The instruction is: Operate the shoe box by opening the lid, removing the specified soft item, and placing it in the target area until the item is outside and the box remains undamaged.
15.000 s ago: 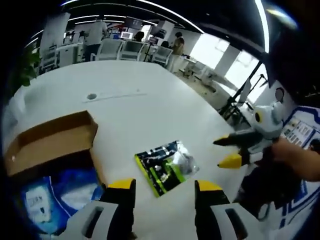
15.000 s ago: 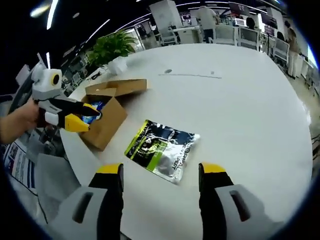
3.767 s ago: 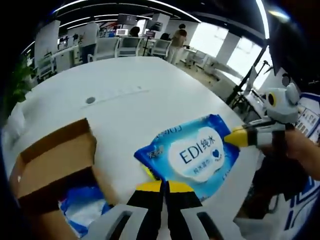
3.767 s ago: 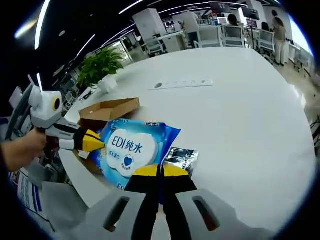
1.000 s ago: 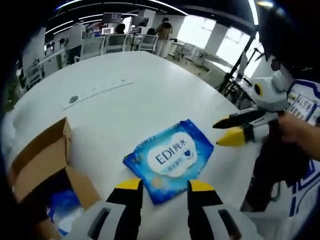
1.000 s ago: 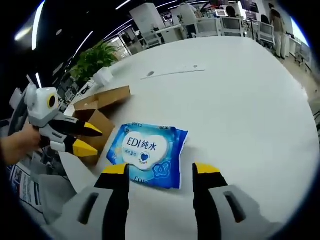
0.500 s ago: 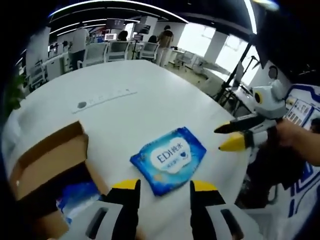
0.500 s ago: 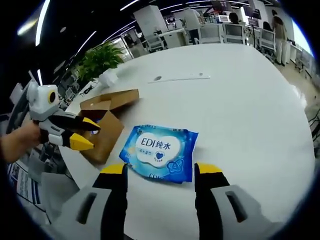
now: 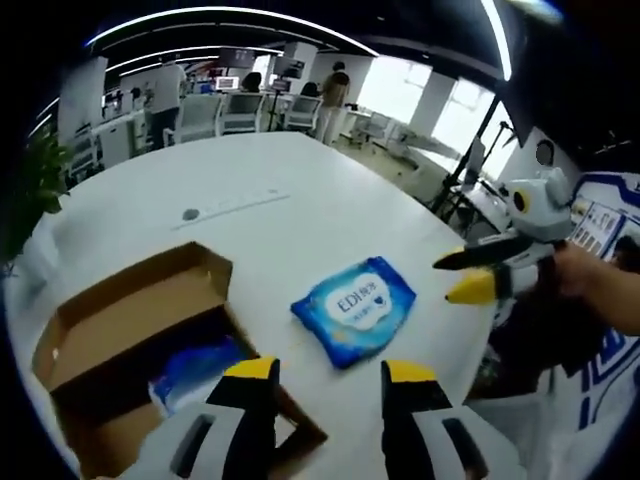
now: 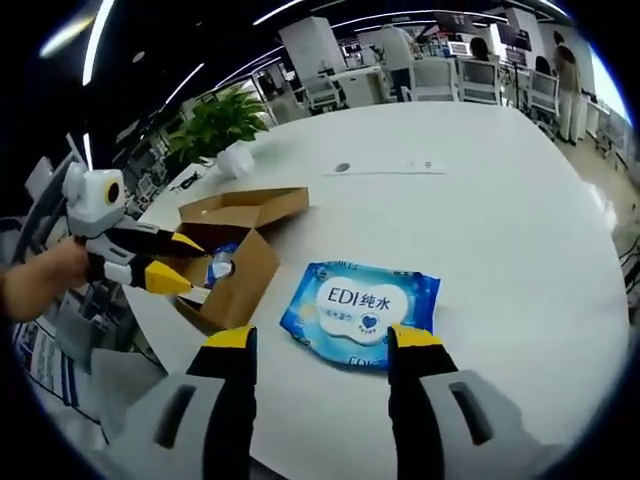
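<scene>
On the white table [image 9: 300,215] we log things from biggest down. One cardboard shoe box [image 9: 140,335] sits with its lid flap folded back, so the opening step reads as done; we see no tear or crush on the walls that face us. One blue wipes pack [image 9: 354,308] lies flat on bare tabletop just beside the box, fully outside it, and nothing grips it. We judge this the removed soft item, set down; whether that spot is the target area we cannot tell. One more blue packet [image 9: 196,368] sits inside the box, so a further removal may be left, if the task wants it.

Grippers, two. Our left gripper [image 9: 325,378] has its jaws spread, pinching nothing, hovering above the box's near corner. Our right gripper [image 10: 320,342] is likewise spread and empty, its tips framing the pack's near edge.
</scene>
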### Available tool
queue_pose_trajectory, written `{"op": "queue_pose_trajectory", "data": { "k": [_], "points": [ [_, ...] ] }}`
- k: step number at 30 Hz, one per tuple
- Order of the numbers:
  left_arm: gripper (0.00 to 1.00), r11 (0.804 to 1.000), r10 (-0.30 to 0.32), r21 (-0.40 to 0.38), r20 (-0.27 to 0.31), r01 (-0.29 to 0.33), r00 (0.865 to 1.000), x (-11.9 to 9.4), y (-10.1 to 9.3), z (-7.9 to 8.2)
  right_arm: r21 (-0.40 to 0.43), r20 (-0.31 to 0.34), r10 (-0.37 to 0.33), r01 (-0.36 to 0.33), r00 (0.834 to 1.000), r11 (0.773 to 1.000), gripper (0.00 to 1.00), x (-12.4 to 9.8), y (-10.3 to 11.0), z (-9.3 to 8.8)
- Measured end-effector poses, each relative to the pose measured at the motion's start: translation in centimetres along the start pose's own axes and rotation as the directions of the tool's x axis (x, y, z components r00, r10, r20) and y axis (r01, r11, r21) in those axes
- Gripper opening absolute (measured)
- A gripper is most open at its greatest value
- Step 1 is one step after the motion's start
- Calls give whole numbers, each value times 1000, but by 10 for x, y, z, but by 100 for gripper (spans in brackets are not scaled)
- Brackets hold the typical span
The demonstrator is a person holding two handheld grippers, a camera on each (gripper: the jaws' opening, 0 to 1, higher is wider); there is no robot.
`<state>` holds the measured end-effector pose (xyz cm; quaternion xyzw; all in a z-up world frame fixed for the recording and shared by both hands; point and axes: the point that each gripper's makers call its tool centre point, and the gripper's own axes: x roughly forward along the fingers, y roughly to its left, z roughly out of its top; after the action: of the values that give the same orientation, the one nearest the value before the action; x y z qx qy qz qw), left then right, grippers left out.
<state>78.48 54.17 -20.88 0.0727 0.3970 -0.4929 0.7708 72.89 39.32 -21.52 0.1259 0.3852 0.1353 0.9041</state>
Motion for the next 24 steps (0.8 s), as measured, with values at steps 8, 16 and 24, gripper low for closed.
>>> {"op": "queue_pose_trajectory", "data": {
  "k": [8, 16, 24],
  "points": [
    [40, 1000, 16, -8, 3, -16, 1000, -30, 28, -16, -22, 6, 18, -18, 1000, 1000, 47, 18, 39, 12],
    [40, 999, 27, -25, 17, -27, 999, -50, 54, -26, -37, -8, 27, -28, 1000, 999, 45, 35, 63, 18],
    [39, 999, 28, -34, 23, -27, 999, -60, 64, -33, -48, -12, 33, -34, 999, 998, 44, 46, 85, 20]
  ]
}}
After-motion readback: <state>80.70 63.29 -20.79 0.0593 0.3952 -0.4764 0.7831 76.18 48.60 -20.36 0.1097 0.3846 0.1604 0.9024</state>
